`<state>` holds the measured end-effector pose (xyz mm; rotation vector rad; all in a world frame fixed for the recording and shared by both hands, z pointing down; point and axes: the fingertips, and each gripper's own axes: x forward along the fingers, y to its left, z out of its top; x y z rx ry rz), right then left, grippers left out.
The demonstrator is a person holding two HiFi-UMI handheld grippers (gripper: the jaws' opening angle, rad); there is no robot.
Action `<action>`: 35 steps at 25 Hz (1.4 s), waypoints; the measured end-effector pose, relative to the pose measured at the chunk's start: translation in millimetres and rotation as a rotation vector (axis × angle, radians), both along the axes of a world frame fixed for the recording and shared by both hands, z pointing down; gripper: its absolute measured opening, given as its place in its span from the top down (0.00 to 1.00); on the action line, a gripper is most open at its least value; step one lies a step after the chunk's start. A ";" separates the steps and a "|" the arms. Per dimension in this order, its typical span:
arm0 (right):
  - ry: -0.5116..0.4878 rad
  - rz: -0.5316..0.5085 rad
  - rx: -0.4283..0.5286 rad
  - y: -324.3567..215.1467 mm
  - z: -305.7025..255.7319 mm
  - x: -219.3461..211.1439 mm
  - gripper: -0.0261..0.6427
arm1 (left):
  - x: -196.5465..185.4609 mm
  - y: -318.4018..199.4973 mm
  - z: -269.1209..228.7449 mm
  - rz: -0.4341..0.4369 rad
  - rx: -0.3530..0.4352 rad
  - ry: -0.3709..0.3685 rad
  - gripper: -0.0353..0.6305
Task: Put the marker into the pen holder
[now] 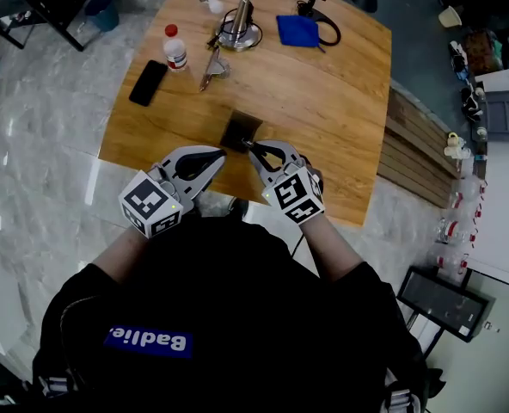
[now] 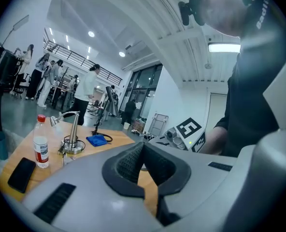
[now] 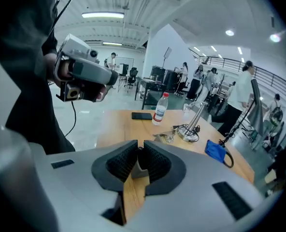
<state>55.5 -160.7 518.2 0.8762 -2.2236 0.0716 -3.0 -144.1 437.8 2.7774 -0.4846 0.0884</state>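
The pen holder (image 1: pixel 240 131) is a dark square cup near the front edge of the wooden table (image 1: pixel 340 119). My right gripper (image 1: pixel 249 145) hovers at the holder's near rim, shut on a slim dark marker (image 3: pixel 139 156) that shows only as a sliver between the pads. In the right gripper view, a grey block (image 3: pixel 139 171) just below the jaws may be the holder. My left gripper (image 1: pixel 219 156) hangs beside the holder's near left corner, its jaws closed on nothing. In its own view the left gripper (image 2: pixel 143 150) has its pads meeting.
Further back on the table stand a water bottle (image 1: pixel 175 48), a black phone (image 1: pixel 148 83), a small desk lamp (image 1: pixel 237 24) with a cable, and a blue cloth (image 1: pixel 298 31). A metal item (image 1: pixel 212 67) lies by the lamp. People stand in the background.
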 end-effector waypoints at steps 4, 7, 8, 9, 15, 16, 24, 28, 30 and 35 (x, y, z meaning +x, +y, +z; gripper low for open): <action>0.104 -0.075 -0.007 -5.8 18.6 -3.3 0.90 | -3.7 1.8 3.3 -0.023 -0.007 -0.006 0.93; 0.166 -0.122 -0.027 -9.4 32.0 -6.3 0.89 | -4.7 3.0 3.9 -0.036 -0.010 -0.017 0.93; 0.184 -0.133 -0.036 -10.1 37.0 -7.4 0.90 | -4.8 3.7 4.3 -0.041 -0.011 -0.021 0.93; 0.200 -0.142 -0.044 -10.7 42.2 -8.4 0.89 | -4.6 4.8 5.0 -0.043 -0.009 -0.025 0.93; 0.268 -0.170 -0.089 -15.2 67.9 -10.1 0.89 | -1.7 14.0 9.7 -0.029 0.008 -0.050 0.93; 0.276 -0.172 -0.098 -16.6 71.4 -9.6 0.90 | -1.4 15.1 10.2 -0.025 0.010 -0.051 0.93; 0.348 -0.207 -0.151 -23.7 94.3 -7.3 0.89 | 1.6 21.6 7.1 -0.022 -0.003 -0.047 0.93; 0.387 -0.226 -0.171 -23.9 103.6 -8.0 0.89 | 0.9 23.8 12.2 -0.013 0.006 -0.054 0.93; 0.414 -0.238 -0.173 -23.7 108.4 -8.0 0.89 | 1.3 24.3 13.0 -0.015 0.002 -0.055 0.93; 0.455 -0.247 -0.177 -23.1 118.2 -9.9 0.89 | 0.7 25.8 14.3 -0.018 0.012 -0.050 0.93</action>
